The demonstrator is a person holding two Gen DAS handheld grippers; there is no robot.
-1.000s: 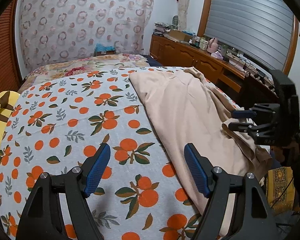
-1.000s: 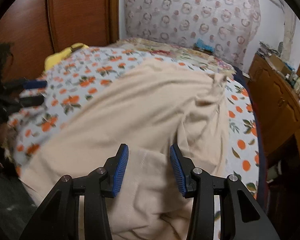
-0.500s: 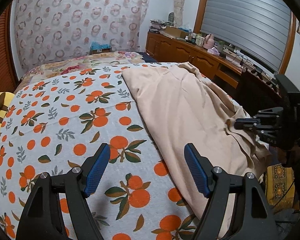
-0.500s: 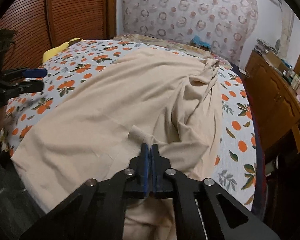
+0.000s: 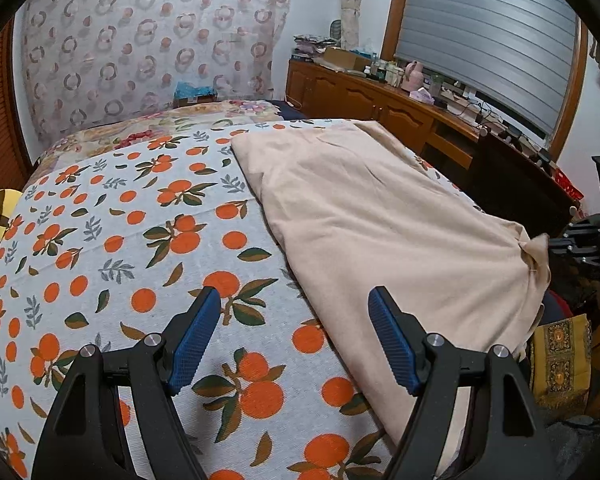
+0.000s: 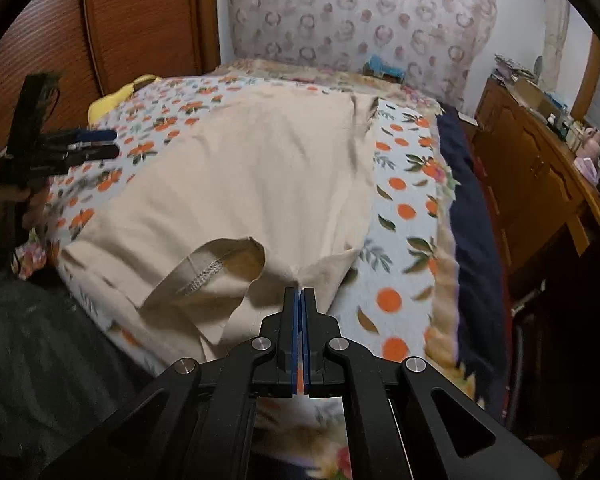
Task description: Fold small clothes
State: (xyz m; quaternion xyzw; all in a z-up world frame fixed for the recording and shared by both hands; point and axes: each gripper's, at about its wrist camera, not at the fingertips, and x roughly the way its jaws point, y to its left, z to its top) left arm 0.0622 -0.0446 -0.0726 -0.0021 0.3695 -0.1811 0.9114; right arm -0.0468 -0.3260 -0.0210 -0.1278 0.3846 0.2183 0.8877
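Here the beige garment (image 6: pixel 236 184) lies spread on the orange-print bedsheet (image 5: pixel 112 248). The right gripper (image 6: pixel 300 292) is closed, pinching its near edge; the left gripper (image 5: pixel 296 320) hangs wide open, empty. A thin pinch may slip, wrinkling the cloth.

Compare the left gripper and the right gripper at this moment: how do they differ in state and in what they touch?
The left gripper has its jaws wide apart, while the right gripper is shut. The left gripper holds nothing and hangs over the orange-print bedsheet, while the right gripper pinches a corner of the beige garment. Both have black frames with blue ribbed pads and point down at the bed.
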